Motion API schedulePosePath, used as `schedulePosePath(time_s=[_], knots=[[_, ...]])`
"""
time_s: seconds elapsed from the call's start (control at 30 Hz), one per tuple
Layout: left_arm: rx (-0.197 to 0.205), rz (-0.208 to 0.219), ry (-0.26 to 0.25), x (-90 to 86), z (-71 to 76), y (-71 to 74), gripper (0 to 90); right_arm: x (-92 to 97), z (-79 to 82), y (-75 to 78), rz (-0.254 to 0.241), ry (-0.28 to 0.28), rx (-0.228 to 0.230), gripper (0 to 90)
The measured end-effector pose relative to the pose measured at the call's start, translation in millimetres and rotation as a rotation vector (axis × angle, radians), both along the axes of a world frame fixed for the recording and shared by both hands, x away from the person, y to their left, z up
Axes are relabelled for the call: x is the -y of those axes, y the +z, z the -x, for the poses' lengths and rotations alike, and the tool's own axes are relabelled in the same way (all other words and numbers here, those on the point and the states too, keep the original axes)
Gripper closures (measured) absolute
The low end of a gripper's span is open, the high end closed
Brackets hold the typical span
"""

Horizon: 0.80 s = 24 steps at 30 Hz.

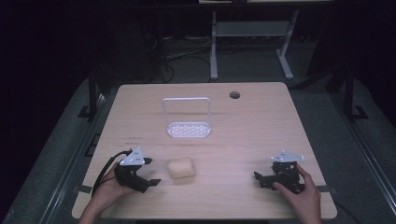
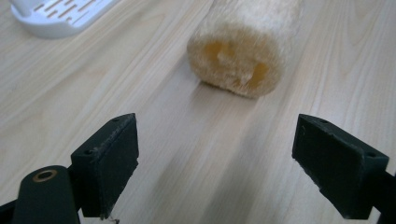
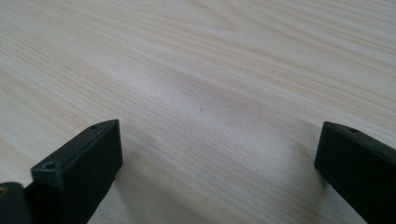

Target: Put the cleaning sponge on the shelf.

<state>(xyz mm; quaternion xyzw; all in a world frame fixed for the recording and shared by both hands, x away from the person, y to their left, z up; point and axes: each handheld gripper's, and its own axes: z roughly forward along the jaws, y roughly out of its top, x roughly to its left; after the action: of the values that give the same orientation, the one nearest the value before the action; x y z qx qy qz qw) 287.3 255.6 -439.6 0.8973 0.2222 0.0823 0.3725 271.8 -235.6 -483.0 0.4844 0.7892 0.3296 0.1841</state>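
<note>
A beige loofah sponge (image 1: 181,168) lies on its side on the wooden table (image 1: 243,135), near the front and left of centre. In the left gripper view its round end (image 2: 243,51) faces the camera, a short way beyond the jaws. My left gripper (image 1: 152,171) rests just left of the sponge, open and apart from it, with nothing between its pads (image 2: 109,161). At the front right my right gripper (image 1: 261,173) is held by a hand, open (image 3: 215,163) over bare wood.
A white perforated tray with a tall loop handle (image 1: 187,122) stands behind the sponge at mid-table, and its corner (image 2: 60,16) appears in the left gripper view. A round cable hole (image 1: 234,95) sits at the back. Dark floor and another table's legs (image 1: 214,46) lie beyond.
</note>
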Motion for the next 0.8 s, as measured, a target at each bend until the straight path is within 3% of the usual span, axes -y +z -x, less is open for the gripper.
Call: schedulePosePath(time_s=[0.8], knots=[[0.01, 0.012, -0.108, 21.1, -13.4, 27.6, 14.3, 0.1, 0.0, 0.0, -0.001, 0.0, 0.0, 0.7]])
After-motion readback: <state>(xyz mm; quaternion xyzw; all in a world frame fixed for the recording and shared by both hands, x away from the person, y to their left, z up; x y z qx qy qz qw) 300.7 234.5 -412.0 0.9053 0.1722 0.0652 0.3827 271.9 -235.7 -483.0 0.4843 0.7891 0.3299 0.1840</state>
